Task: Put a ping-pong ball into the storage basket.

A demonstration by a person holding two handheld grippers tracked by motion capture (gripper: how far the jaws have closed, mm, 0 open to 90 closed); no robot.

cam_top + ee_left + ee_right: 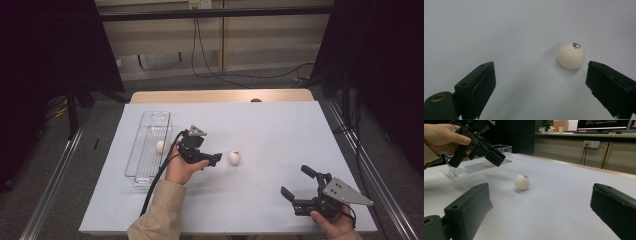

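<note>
A white ball [234,157] with a small printed mark lies on the white table cover, just right of my left gripper [212,160]. In the left gripper view the ball [571,55] sits slightly ahead of the open jaws, close to the right one, and my left gripper [540,75] holds nothing. A second white ball [160,146] rests inside the clear tray [148,172]. My right gripper [295,181] stands open near the table's front right, well apart from the ball [521,181]. Its own view shows my right gripper [539,197] empty.
The clear tray [471,168] runs along the left side of the cover, behind the hand holding the left gripper [485,148]. The white cover [280,130] spans the wooden table. Cables hang behind the table's far edge [220,95].
</note>
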